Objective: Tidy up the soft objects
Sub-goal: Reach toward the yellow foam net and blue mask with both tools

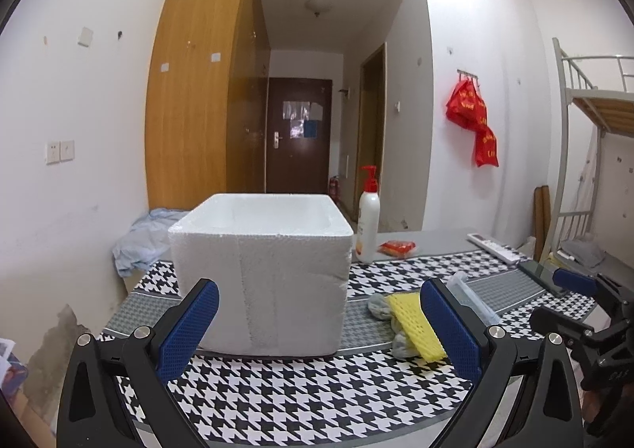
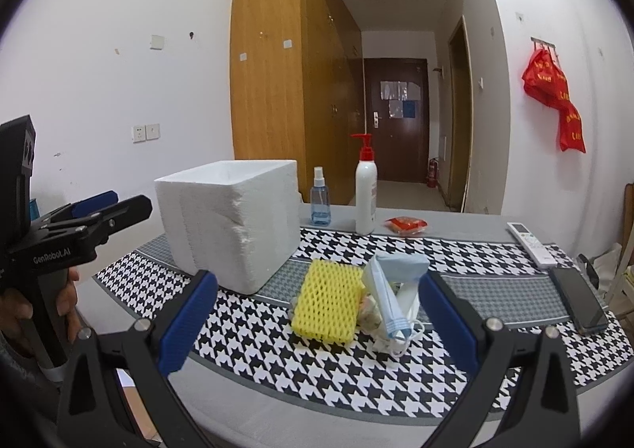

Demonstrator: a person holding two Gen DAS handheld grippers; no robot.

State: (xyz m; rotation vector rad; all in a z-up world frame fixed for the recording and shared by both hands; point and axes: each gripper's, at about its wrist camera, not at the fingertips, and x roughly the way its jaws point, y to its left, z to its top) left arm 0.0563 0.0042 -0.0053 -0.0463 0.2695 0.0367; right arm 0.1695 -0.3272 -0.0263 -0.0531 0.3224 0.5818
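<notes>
1. A small pile of soft things lies on the houndstooth cloth (image 2: pixel 277 345) of the desk: a yellow foam net (image 2: pixel 327 303), a blue face mask (image 2: pixel 390 303) leaning against its right edge, and a pale blue-grey packet (image 2: pixel 404 262) resting on top of the mask.
2. In the right wrist view the pile sits ahead of the right gripper (image 2: pixel 317 323), in line with the gap between its two blue-padded fingers (image 2: pixel 188 319); the fingers are spread wide and hold nothing, and none of the soft things touches them.
3. In the left wrist view the yellow foam net (image 1: pixel 414 323) shows just inside the right-hand finger, partly hidden behind it, with a grey crumpled item (image 1: pixel 378 305) beside it.
4. The left gripper (image 1: pixel 319 329) also has its fingers (image 1: pixel 190 331) parted wide and empty; straight ahead between them stands a white foam box (image 1: pixel 263 269), open at the top.
5. The foam box stands just left of the pile, apart from it.
6. Behind the pile, near the far edge of the desk, stand a white pump bottle (image 2: pixel 365 192) and a small blue spray bottle (image 2: pixel 320 196), with a red packet (image 2: pixel 406 225) to their right.
7. On the right side of the desk lie a white remote control (image 2: pixel 531 242) and a dark phone (image 2: pixel 578 299), well apart from the pile.
8. A hand (image 2: pixel 23 309) grips the handle of the left gripper at the left edge of the right wrist view.
</notes>
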